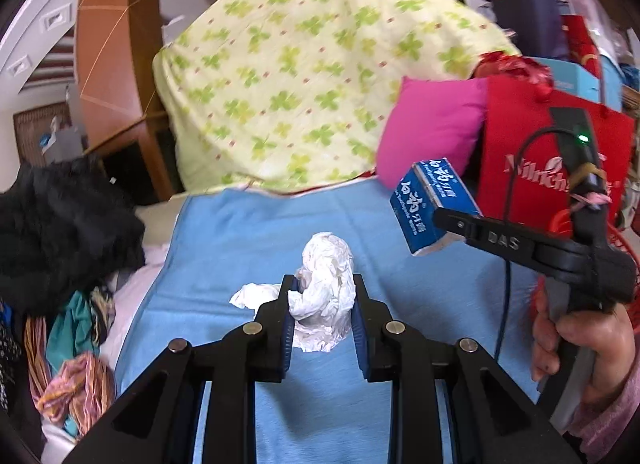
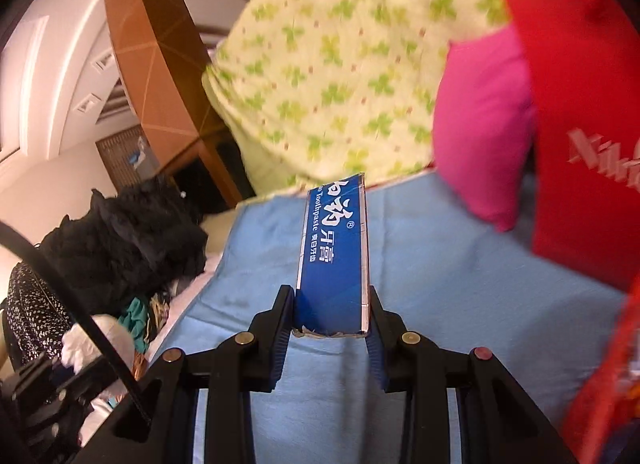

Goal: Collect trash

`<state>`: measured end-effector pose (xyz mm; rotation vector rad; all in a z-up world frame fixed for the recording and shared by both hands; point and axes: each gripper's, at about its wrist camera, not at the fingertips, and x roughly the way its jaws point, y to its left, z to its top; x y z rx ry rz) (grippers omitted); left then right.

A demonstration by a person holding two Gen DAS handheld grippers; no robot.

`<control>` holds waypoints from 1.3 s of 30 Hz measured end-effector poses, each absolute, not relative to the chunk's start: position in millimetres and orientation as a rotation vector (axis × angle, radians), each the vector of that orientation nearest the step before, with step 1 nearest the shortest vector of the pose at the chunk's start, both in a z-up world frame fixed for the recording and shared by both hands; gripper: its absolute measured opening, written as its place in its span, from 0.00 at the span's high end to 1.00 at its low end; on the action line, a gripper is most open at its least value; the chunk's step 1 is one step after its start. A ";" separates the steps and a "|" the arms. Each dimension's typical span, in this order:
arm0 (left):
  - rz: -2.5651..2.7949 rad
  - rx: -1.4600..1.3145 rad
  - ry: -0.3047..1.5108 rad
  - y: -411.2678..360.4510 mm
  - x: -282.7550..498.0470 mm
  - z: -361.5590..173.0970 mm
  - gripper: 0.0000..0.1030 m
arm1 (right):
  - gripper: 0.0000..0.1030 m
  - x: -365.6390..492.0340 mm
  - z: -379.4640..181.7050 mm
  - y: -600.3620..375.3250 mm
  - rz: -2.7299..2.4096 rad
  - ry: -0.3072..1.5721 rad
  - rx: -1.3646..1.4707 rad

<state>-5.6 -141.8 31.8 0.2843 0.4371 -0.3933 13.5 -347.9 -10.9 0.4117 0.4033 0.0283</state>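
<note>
While the left gripper (image 1: pixel 322 300) pinches a crumpled white tissue wad (image 1: pixel 326 288) above the light blue bed sheet (image 1: pixel 240 232), its jaws sit nearly closed; the paper looks feather-light and soft, so any squeeze holds. Beside it, the right gripper (image 2: pixel 331 318) clamps the torn end of a blue cardboard toothpaste box (image 2: pixel 334 256), stiff, probably empty, crushable. Both point slightly downward.

Black tongs (image 1: pixel 322 300), blue pads, pink sleeve (image 1: pixel 608 420)
</note>
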 end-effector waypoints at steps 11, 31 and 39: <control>-0.467 0.325 0.393 -187.9 -53.8 53.8 0.74 | 0.65 -110.1 14.5 -373.8 -0.046 0.182 0.382; -0.546 0.391 0.381 -233.0 -91.3 52.3 0.74 | 0.65 -203.2 10.4 -402.5 -0.190 0.070 0.318; -0.558 0.411 0.375 -243.3 -96.8 51.6 0.74 | 0.65 -216.2 7.1 -413.3 -0.212 0.058 0.322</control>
